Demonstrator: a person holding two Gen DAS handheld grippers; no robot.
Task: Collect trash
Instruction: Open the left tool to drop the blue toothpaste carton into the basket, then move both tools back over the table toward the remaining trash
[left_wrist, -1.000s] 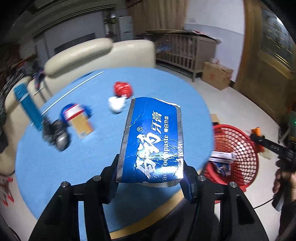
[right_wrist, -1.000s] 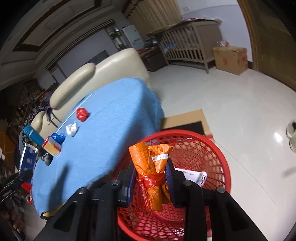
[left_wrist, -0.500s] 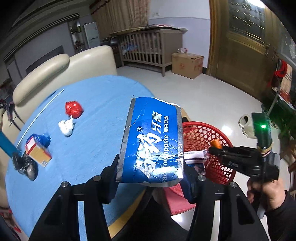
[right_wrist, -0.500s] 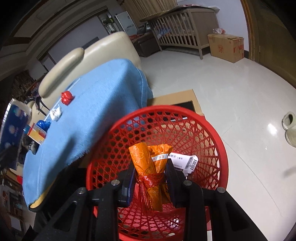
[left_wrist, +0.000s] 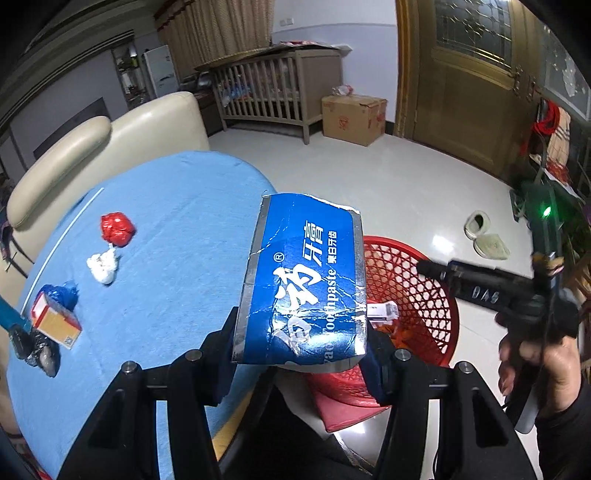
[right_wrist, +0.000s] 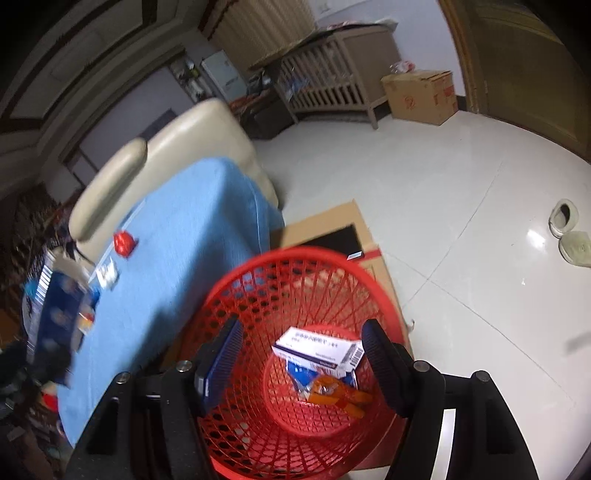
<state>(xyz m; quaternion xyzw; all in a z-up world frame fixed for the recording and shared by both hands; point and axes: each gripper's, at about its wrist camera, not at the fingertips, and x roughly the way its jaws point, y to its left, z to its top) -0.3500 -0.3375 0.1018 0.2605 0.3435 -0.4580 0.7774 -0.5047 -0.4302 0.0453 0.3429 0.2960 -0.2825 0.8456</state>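
The red basket (right_wrist: 295, 369) on the floor beside the desk (left_wrist: 166, 258) already holds a white carton (right_wrist: 317, 349), an orange wrapper (right_wrist: 338, 395) and a blue scrap. The right tongs (right_wrist: 299, 365) hang above it, jaws opening with nothing between them. The left tongs (left_wrist: 299, 354) clamp a blue toothpaste box (left_wrist: 303, 280), not yet binned. A red wad (left_wrist: 117, 228), a white wad (left_wrist: 102, 264), a small box (left_wrist: 55, 319) and dark litter remain on the desk; the toothpaste box hides part of the basket.

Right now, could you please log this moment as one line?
left gripper: holds blue toothpaste box | right gripper: opening, nothing between | red mesh basket: orange wrapper inside
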